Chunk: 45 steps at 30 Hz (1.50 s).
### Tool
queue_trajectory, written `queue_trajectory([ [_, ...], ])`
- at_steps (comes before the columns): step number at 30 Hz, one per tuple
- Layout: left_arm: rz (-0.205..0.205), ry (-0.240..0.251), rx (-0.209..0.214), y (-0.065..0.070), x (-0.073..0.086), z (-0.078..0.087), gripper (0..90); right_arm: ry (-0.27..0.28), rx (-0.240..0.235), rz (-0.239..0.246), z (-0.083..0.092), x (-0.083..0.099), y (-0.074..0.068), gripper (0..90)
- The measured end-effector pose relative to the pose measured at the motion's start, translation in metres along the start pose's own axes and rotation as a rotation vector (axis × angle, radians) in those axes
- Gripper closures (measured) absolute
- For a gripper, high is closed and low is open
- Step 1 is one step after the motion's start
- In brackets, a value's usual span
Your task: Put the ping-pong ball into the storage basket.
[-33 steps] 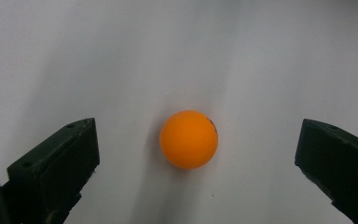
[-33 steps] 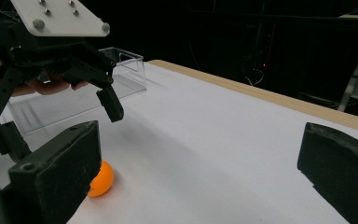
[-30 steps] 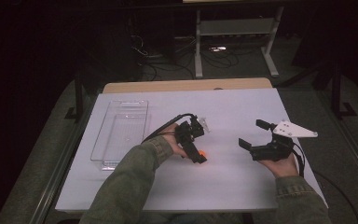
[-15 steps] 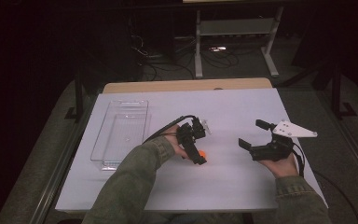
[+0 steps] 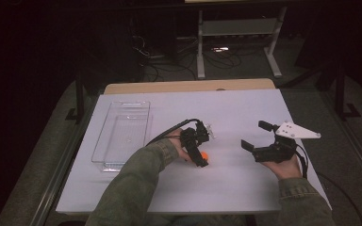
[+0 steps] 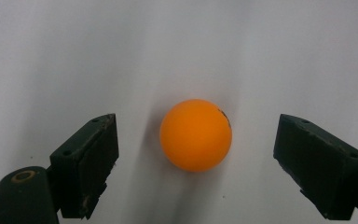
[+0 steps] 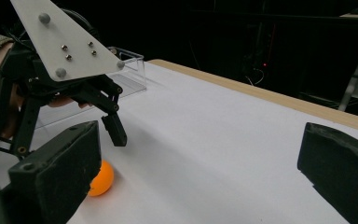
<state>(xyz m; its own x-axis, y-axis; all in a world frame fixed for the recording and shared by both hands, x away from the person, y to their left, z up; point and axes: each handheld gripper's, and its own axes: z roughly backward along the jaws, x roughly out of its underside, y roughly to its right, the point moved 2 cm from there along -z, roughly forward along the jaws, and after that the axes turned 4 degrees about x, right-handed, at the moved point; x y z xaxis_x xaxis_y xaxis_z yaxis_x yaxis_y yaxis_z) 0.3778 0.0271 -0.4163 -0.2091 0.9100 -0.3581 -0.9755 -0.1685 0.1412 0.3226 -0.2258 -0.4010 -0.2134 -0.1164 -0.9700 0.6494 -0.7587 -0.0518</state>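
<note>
An orange ball (image 6: 196, 135) rests on the white table sheet (image 5: 245, 108). My left gripper (image 6: 195, 123) points down over it, with one jaw on each side. The jaws have just been closing, but a gap remains on both sides and neither pad touches the ball. From above, the ball (image 5: 204, 155) peeks out beside the left gripper (image 5: 199, 157). My right gripper (image 5: 255, 135) is held just above the sheet to the right, open and with nothing between its jaws. The right gripper view (image 7: 200, 135) looks across at the left gripper's fingertip (image 7: 115, 133) and the ball (image 7: 101, 178).
A clear plastic tray (image 5: 104, 141) stands on the sheet to the left of the left hand, with nothing in it that I can see. A bare wooden strip (image 5: 188, 87) runs along the table's far edge. Beyond it are a dark floor, cables and a metal stand (image 5: 238, 28).
The left gripper has settled slightly closer around the ball. The right gripper and the ball have stayed where they were.
</note>
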Motion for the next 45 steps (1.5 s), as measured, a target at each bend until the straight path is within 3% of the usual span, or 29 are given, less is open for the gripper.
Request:
queue_trajectory([
  [7,0.012,-0.017,0.01,-0.002,0.001,-0.003,16.8,0.0,-0.001,0.0,0.0,0.0,0.0,0.0],
  [21,0.012,-0.039,0.016,-0.003,0.001,-0.007,32.0,-0.008,-0.005,0.005,-0.001,0.001,-0.001,0.0],
  [37,0.02,-0.043,0.058,-0.004,0.001,-0.012,43.5,-0.008,-0.004,0.002,-0.001,0.001,-0.001,0.0],
  [45,0.015,-0.05,0.049,-0.005,0.002,-0.013,49.4,-0.008,-0.004,0.001,-0.001,0.001,-0.001,0.0],
])
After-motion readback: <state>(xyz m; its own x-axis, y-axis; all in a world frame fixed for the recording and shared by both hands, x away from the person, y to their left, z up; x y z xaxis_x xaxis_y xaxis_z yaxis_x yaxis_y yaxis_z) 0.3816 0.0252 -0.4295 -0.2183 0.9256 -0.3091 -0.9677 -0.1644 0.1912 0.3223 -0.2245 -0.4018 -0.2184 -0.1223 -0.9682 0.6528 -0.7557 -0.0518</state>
